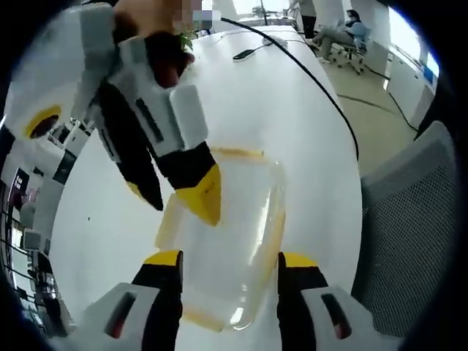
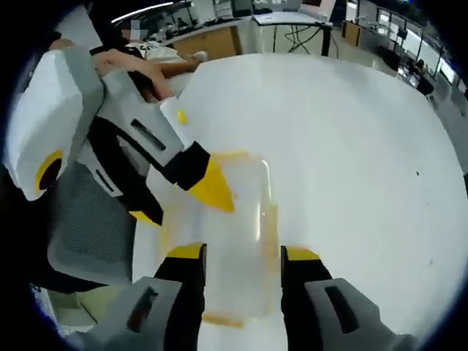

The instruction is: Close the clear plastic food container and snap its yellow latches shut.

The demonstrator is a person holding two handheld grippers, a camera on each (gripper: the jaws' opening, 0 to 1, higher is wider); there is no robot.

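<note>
While lid appears seated on container (image 1: 223, 241), latch state unreadable; judged mid-task, latches left; container on table (image 1: 292, 110), between and just ahead of both tongs; left gripper (image 1: 230, 263) spread, ungrasping; right gripper (image 2: 241, 256) spread, tip over container.

Left gripper (image 1: 230, 267): grey-white plastic body, black jaws capped with yellow tips, a dark slot in each jaw housing. Right gripper (image 2: 241, 263): same build, grey-white shell, black jaws, yellow tips; a yellow-ringed round opening marks its side casing.
</note>
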